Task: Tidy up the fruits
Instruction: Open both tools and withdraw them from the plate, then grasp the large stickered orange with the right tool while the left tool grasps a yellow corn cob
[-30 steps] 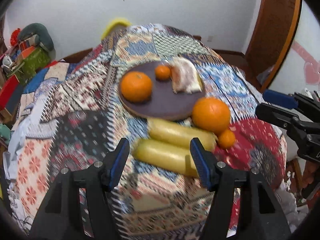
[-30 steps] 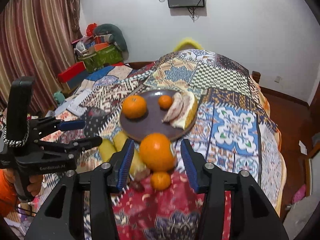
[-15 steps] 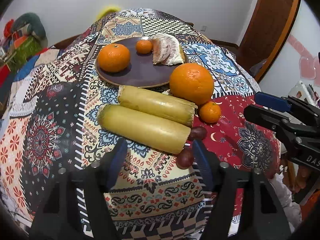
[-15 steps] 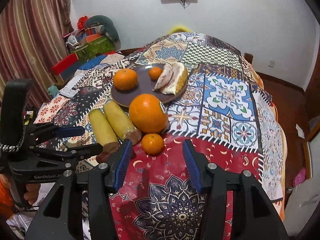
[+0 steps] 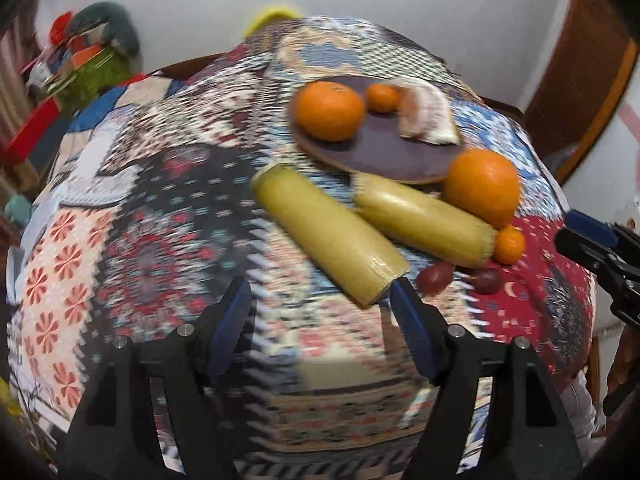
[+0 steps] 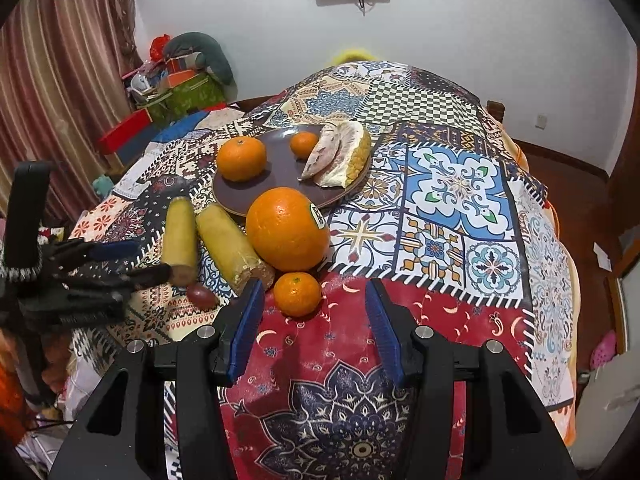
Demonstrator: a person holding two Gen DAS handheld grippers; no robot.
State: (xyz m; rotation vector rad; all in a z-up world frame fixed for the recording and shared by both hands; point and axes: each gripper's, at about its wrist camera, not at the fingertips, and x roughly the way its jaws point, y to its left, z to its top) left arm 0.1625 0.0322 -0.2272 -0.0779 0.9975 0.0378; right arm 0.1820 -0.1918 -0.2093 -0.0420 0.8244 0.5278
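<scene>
A dark round plate (image 6: 276, 184) holds a tangerine (image 6: 241, 159), a small mandarin (image 6: 304, 144) and pomelo wedges (image 6: 340, 154). Off the plate lie a big orange (image 6: 287, 229), a small mandarin (image 6: 297, 294), two yellow cane pieces (image 6: 230, 248) (image 6: 180, 236) and a red grape (image 6: 200, 295). My right gripper (image 6: 314, 324) is open, just short of the small mandarin. My left gripper (image 5: 320, 328) is open and empty; the near cane piece (image 5: 328, 234) ends just ahead of its right finger. Two grapes (image 5: 434, 278) (image 5: 486, 280) lie beside it.
The fruit sits on a table under a patchwork cloth (image 6: 460, 200) that drops off at the near and right edges. Boxes and clutter (image 6: 180, 84) stand at the back left by a curtain. The left gripper also shows at the left of the right wrist view (image 6: 80, 272).
My left gripper has swung left with motion blur, so the fruit now sits up and right of it. My right gripper has drawn slightly closer to the small mandarin. Both stay open.
</scene>
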